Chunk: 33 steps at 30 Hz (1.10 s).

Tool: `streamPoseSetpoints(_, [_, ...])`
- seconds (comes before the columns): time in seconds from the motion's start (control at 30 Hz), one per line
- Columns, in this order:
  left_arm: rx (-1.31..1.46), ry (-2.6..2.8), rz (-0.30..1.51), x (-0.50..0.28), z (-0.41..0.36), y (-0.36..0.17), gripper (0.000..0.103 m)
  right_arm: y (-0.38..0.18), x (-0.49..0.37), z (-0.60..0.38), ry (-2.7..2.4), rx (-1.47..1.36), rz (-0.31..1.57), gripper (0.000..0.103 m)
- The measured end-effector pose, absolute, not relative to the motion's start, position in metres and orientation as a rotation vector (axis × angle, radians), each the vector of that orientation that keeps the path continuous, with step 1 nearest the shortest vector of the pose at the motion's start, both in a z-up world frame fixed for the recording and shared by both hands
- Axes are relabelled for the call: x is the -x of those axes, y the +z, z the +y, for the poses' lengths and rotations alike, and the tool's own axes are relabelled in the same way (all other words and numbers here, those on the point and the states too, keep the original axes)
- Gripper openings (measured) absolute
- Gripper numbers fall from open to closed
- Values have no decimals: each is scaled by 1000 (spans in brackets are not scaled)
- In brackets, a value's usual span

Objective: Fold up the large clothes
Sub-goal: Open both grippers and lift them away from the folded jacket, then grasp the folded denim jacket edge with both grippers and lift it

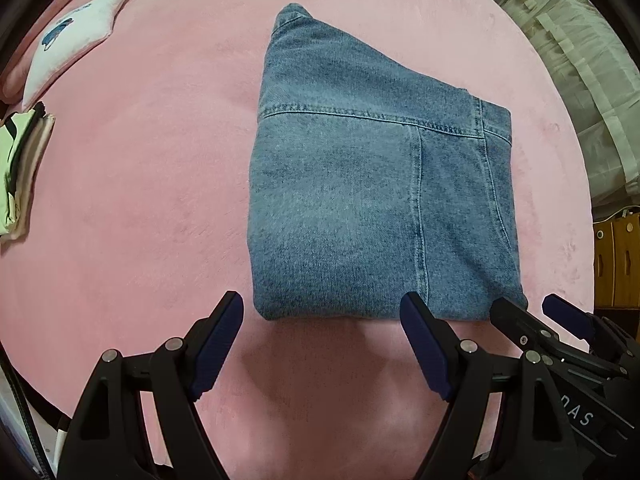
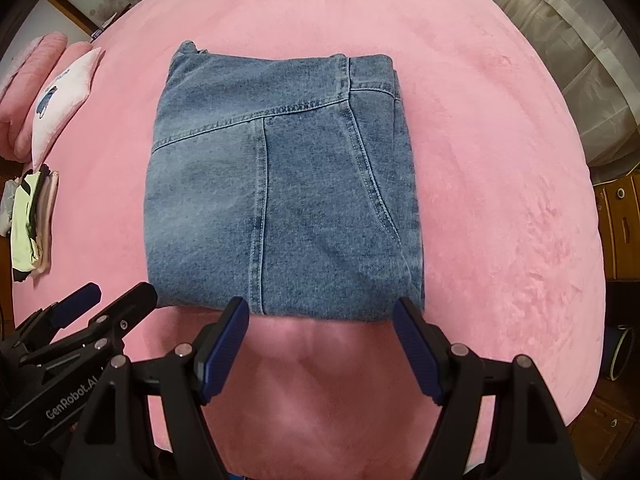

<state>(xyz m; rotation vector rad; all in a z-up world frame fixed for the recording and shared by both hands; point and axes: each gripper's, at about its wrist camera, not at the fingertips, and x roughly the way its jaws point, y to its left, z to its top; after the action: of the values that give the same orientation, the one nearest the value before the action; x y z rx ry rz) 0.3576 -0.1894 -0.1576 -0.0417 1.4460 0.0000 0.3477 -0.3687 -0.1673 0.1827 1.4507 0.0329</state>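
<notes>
A blue denim garment (image 1: 360,184) lies folded into a compact rectangle on the pink bed cover (image 1: 140,200); it also shows in the right wrist view (image 2: 280,192). My left gripper (image 1: 322,312) is open and empty, hovering just in front of the garment's near edge. My right gripper (image 2: 322,314) is open and empty at the same near edge, to the right of the left one. The right gripper shows in the left wrist view (image 1: 532,316), and the left gripper shows in the right wrist view (image 2: 116,296). Neither touches the denim.
A stack of folded clothes (image 2: 32,224) lies at the left edge of the bed, with a white cushion (image 2: 60,96) and pink pillows (image 2: 36,60) beyond it. Curtains (image 1: 580,60) hang on the right, above wooden drawers (image 2: 620,224).
</notes>
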Motion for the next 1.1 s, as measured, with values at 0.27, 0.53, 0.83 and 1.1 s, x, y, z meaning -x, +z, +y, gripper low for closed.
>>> streamPoseSetpoints(0.27, [49, 47, 1511, -384, -185, -192, 79, -195, -367, -372, 4, -186, 1505, 75])
streamPoseSetpoints(0.53, [79, 66, 1537, -428, -161, -231, 79, -231, -402, -410, -126, -214, 1500, 75])
streamPoseSetpoints(0.83, [221, -89, 1584, -477, -133, -269, 91, -276, -433, -457, 129, -431, 1405, 80])
streamPoseSetpoints(1.1, [341, -240, 1615, -496, -116, -291, 91, -315, -452, -492, 449, -822, 1336, 80])
